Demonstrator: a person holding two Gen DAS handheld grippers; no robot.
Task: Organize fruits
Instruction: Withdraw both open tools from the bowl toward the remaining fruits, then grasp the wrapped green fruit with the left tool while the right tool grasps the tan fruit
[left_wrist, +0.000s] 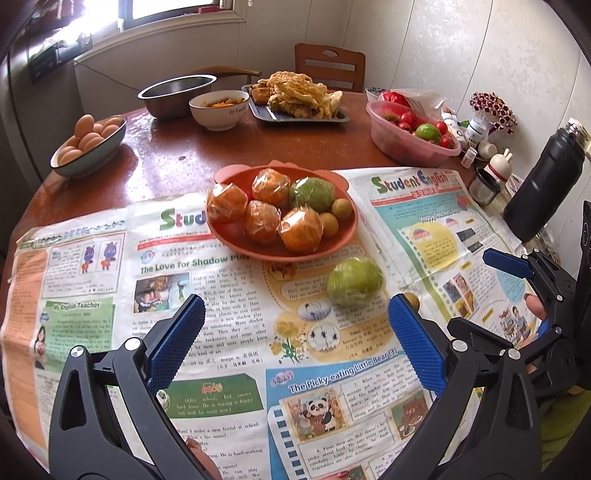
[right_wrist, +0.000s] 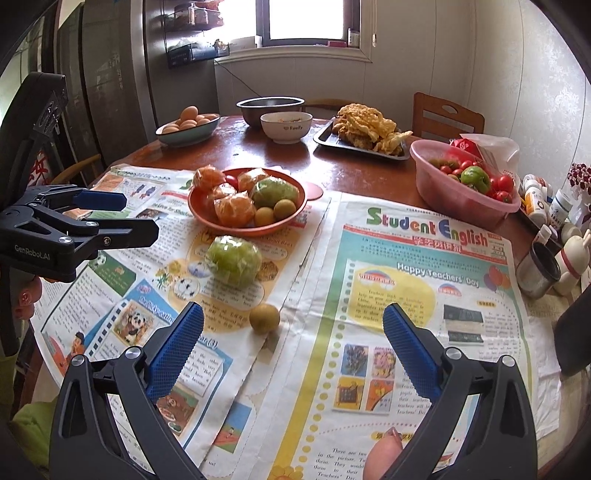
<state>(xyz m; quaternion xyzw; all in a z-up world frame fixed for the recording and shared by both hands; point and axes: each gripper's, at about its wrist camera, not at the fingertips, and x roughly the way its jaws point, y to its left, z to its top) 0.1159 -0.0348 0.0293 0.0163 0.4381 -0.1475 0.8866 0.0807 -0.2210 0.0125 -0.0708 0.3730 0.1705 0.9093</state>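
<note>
Both grippers are hovering over the newspaper (right_wrist: 424, 258) spread across the round wooden table (left_wrist: 177, 162), and both are holding nothing. The left gripper (left_wrist: 295, 339) is standing with its blue-padded jaws spread wide; the right gripper (right_wrist: 291, 347) is doing the same.

The orange plate (left_wrist: 328, 243) is sitting on the newspaper's far edge, carrying plastic-wrapped oranges (left_wrist: 300, 229), one wrapped green fruit (left_wrist: 312, 192) and two small yellow-brown round fruits (left_wrist: 328, 223). Two pieces are lying loose on the paper — a second wrapped green fruit (right_wrist: 233, 260) just in front of the plate, and a small brown fruit (right_wrist: 264, 318) nearer the right gripper, partly hidden behind the left gripper's right finger in the left view.

Further back (well apart from the plate) are resting a bowl of eggs (left_wrist: 90, 142) and a pink basin (right_wrist: 461, 199) of tomatoes.
</note>
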